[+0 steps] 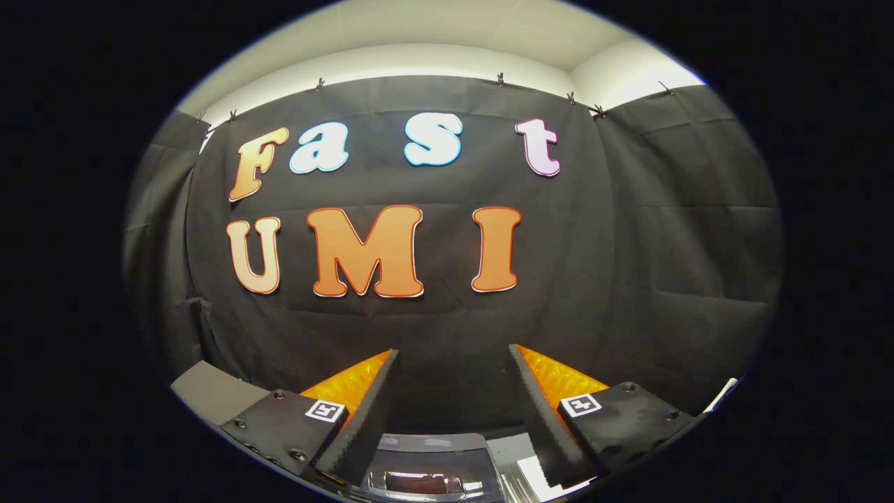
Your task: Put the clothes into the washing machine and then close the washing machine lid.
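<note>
hand-held gripper (454, 391) is spread wide with nothing between the fingers, pointed up at the booth wall. Washing machine (429, 461) top peeks in at bottom centre, lid hard to judge, no clothes spotted, so could be either end of the job

Recording booth, black cloth wall (663, 244), clipped up

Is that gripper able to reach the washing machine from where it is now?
Probably yes: the gripper is open, holding nothing, and the washing machine lies just below its fingers with nothing between. It points at the wall, so it must tip down.
</note>
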A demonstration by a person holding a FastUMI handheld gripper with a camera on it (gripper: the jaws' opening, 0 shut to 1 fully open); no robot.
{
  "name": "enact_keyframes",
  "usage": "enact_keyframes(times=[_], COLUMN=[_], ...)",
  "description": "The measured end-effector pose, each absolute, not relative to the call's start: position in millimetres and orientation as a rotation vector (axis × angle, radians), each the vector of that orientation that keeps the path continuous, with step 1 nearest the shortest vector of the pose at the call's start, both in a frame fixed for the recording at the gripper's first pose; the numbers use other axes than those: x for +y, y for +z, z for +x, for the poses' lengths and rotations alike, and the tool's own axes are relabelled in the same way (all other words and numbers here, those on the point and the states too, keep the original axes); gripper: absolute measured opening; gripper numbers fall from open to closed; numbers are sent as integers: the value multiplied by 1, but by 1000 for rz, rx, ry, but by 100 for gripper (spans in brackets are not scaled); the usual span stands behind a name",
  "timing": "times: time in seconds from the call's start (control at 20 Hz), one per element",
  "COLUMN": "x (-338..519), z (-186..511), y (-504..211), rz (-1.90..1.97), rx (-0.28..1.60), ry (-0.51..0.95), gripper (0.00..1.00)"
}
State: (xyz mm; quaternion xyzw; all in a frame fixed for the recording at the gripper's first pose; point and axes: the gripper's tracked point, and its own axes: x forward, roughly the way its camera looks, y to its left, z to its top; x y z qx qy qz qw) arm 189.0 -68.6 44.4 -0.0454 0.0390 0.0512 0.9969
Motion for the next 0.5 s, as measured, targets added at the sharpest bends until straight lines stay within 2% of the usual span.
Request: enact_keyframes(times=[0.5], x=[-60], z=[185], y=[40], rz=[-69], rx=[97], ry=[146], gripper=[97])
